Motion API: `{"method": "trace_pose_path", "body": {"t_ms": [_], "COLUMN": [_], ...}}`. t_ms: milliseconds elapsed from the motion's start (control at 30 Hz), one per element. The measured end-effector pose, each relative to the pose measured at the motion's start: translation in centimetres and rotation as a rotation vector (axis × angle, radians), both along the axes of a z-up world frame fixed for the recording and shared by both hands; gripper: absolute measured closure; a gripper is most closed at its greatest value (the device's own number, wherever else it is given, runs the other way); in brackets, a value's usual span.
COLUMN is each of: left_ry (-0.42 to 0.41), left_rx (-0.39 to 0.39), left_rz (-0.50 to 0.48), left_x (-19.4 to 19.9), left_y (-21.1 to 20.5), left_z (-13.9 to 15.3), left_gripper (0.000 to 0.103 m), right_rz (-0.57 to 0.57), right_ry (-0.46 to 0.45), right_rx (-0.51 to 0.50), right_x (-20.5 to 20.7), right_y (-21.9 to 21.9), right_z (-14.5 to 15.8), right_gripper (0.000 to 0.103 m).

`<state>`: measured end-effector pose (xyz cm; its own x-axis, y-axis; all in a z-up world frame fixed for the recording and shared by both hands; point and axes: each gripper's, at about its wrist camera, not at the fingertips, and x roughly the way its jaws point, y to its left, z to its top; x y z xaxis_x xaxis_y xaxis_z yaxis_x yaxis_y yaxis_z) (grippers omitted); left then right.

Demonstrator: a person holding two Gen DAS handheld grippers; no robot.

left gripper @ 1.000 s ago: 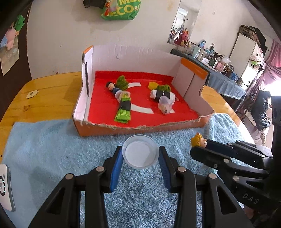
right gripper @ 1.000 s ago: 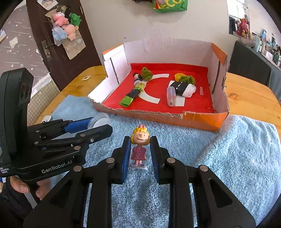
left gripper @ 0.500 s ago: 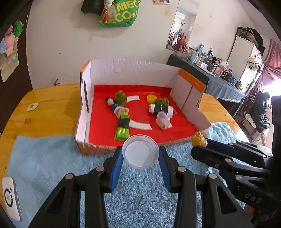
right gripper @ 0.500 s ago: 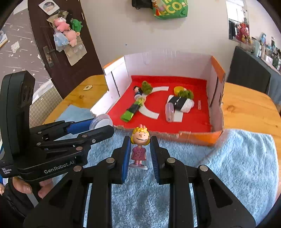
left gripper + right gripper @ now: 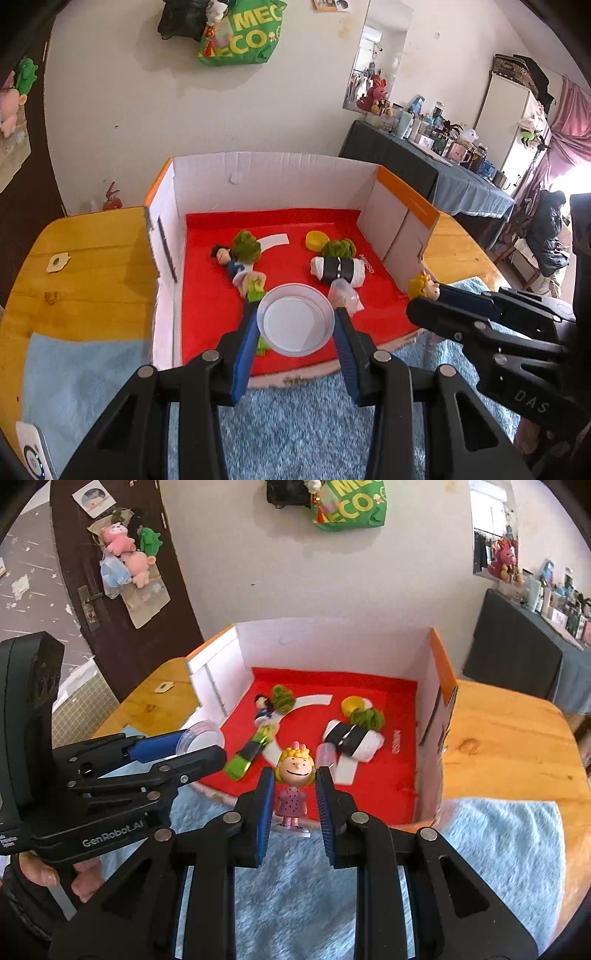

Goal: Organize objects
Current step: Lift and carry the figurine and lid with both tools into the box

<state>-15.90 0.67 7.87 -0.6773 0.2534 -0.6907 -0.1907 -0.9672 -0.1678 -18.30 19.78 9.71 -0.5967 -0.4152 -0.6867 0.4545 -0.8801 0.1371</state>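
My left gripper [image 5: 295,325] is shut on a clear round plastic lid [image 5: 296,319] and holds it over the front of the red-floored cardboard box [image 5: 207,295]. My right gripper [image 5: 294,786] is shut on a blonde girl figurine in a pink dress [image 5: 293,786], held above the blue towel [image 5: 295,886] at the box's front edge [image 5: 369,819]. The left gripper with the lid [image 5: 201,734] also shows in the right wrist view. The figurine's head [image 5: 423,286] shows in the left wrist view.
In the box lie a dark-haired figurine [image 5: 225,258], green tufts [image 5: 245,245], a green strip toy [image 5: 247,755], a black-and-white roll [image 5: 338,269], a yellow cap [image 5: 316,240] and a clear tube [image 5: 325,755]. A white device [image 5: 31,450] lies at the towel's left corner.
Both grippers have risen and moved forward toward the box, each keeping its object. The lid is now over the box floor, and the figurine is at the front wall.
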Motion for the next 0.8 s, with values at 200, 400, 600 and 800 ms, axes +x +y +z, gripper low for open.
{"method": "trace_pose_path", "body": {"t_ms": [200, 400, 600, 800], "left_ry": [-0.019, -0.047, -0.075, -0.094], "left_rx": [-0.004, 0.000, -0.006, -0.011], "left_rz": [-0.009, -0.019, -0.030, -0.042], "left_x": [-1.9, -3.3, -4.0, -4.3], "left_y": [0.3, 0.4, 0.6, 0.9], "left_z": [-0.6, -1.7, -2.8, -3.7], "left_gripper": [0.061, 0.061, 0.061, 0.061], "right_rz": [-0.016, -0.033, -0.042, -0.043], "right_ry": [-0.009, -0.034, -0.085, -0.119], "right_rx": [0.020, 0.044, 0.068, 0.091], "right_x": [-2.2, -3.9, -4.9, -5.5], "right_y": [0.1, 0.3, 0.4, 0.3], "right_z": [-0.3, -1.5, -3.2, -4.1], "right_gripper": [0.081, 0.082, 0.081, 0.081]}}
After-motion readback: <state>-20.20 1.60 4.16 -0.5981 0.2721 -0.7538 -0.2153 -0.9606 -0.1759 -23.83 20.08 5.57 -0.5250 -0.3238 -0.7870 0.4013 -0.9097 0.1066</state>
